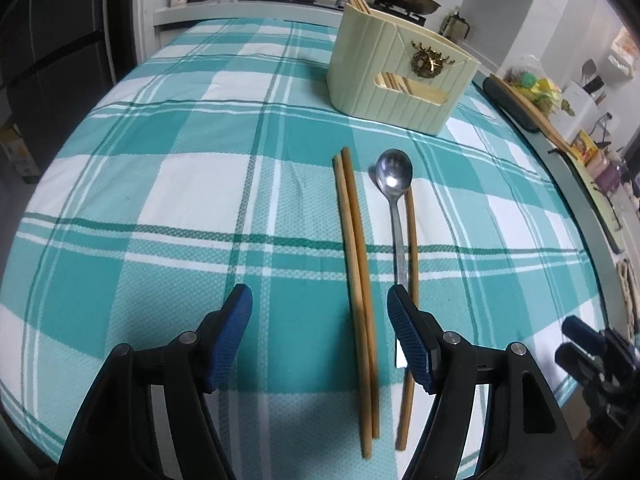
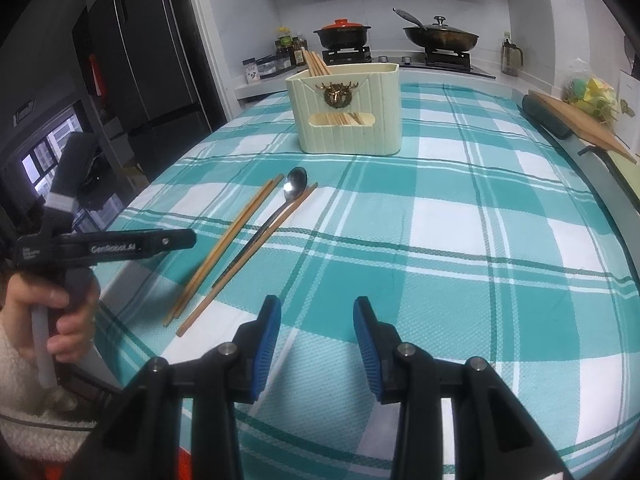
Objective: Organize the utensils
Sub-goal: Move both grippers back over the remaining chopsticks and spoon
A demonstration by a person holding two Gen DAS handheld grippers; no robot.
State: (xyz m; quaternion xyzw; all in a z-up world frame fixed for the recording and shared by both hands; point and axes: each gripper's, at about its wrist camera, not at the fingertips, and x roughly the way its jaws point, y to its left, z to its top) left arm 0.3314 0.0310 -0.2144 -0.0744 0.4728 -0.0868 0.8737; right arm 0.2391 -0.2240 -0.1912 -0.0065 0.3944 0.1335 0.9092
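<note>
Blue-padded fingers of the left tool (image 1: 320,316) are hanging spread wide just above the near edge of the surface (image 1: 160,200), gripping nothing, with the pair of wooden chopsticks (image 1: 356,264) lying between them. Right of that pair, a metal spoon (image 1: 394,184) is resting bowl-far, its handle running toward the right finger, and a single chopstick (image 1: 412,248) is lying beside it, seemingly touching or partly under the handle.

Off to the right, the right tool (image 2: 316,320) is hovering over bare checked cloth, its fingers also parted and empty, well apart from the loose utensils.

At the far side, the cream utensil holder (image 2: 348,120) is standing upright with a bundle of chopsticks (image 2: 316,62) already leaning in its left compartment; more wooden ends are showing through its front slot.

By my judgement the task is partly done: some chopsticks are stowed, while three chopsticks and the spoon are waiting on the cloth, none yet grasped.

Readable writing: white lettering "GenRobot.AI" on the left tool's side in the right wrist view. Labels on the far jars are too small to read.
</note>
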